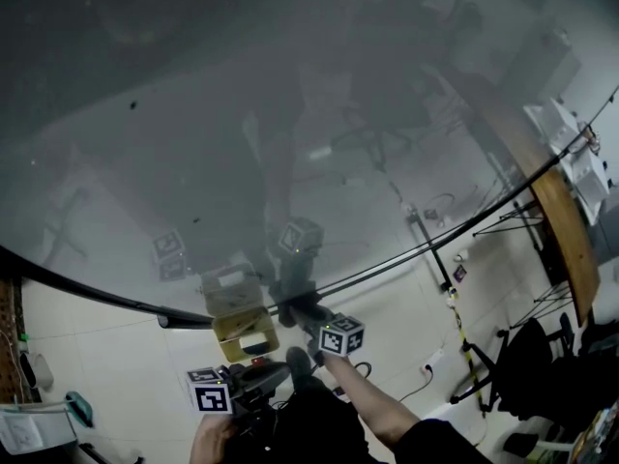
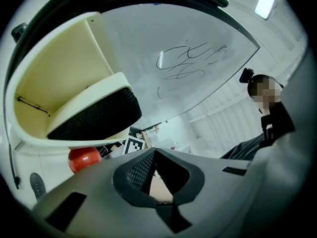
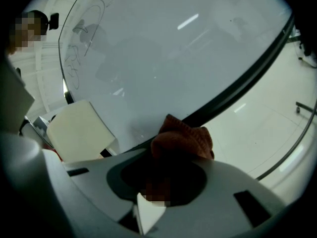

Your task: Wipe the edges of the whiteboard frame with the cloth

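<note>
The whiteboard (image 1: 193,143) fills most of the head view, and its black bottom frame (image 1: 116,300) curves across below it. My right gripper (image 1: 302,305) is shut on a rust-brown cloth (image 3: 181,140), which is pressed on the frame (image 3: 233,90) at the board's lower edge. My left gripper (image 1: 253,367) is just below the frame on the left, under a cream eraser block (image 1: 244,325). Its jaws (image 2: 154,151) look closed with nothing between them. The eraser (image 2: 94,114), with black felt, looms just ahead of it.
A red ball (image 2: 83,159) sits under the eraser. Pen scribbles (image 2: 185,63) mark the board. A person (image 2: 267,108) stands off to the side. A wooden table (image 1: 556,220), stands and cables (image 1: 455,307) occupy the tiled floor at the right.
</note>
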A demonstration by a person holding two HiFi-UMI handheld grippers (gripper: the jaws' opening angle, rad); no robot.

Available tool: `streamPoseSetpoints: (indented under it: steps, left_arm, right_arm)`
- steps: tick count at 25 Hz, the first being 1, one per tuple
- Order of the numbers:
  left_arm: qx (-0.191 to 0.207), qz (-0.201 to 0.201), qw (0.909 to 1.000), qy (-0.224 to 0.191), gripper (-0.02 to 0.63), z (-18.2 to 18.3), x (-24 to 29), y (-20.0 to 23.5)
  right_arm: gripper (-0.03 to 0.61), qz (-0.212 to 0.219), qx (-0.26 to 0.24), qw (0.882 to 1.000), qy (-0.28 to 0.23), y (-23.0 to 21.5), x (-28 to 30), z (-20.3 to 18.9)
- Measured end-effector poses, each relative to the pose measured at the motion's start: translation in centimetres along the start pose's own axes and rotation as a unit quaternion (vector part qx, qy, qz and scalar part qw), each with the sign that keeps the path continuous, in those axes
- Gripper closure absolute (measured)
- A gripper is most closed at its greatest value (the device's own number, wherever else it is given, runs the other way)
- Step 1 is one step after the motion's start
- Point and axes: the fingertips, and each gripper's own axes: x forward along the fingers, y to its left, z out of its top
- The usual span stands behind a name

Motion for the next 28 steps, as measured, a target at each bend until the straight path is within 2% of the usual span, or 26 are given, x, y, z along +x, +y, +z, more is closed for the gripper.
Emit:
streamPoseSetpoints:
  steps: [5, 15, 19, 24, 28]
  left_arm:
    - [0.011, -0.021, 0.9984, 0.051, 0.624, -1.2, -3.0, -0.6]
    - [0.021, -0.049, 0.9942, 0.093, 0.624, 0.0, -6.9, -1.5]
    - [0.009, -0.041, 0.9951, 0.089, 0.624, 0.0, -7.3, -0.9]
    - [-0.003, -0.028, 0.9956, 0.089, 0.624, -0.6, -5.7, -0.4]
    - [-0.012, -0.002, 0.9971, 0.076, 0.624, -0.9, -5.4, 0.5]
  right_arm:
    - [0.502, -0.032, 0.001, 0.999, -0.005, 1.4, 0.7, -1.2]
    - [0.503, -0.083, 0.007, 0.996, -0.035, 1.6, 1.4, -1.1]
    - [0.503, -0.076, 0.014, 0.996, -0.035, 1.6, 1.7, -1.7]
    - [0.502, -0.045, 0.018, 0.998, -0.039, 2.1, 1.4, -1.4]
    - [0.503, -0.014, 0.013, 0.999, -0.04, 2.9, 1.9, -1.7]
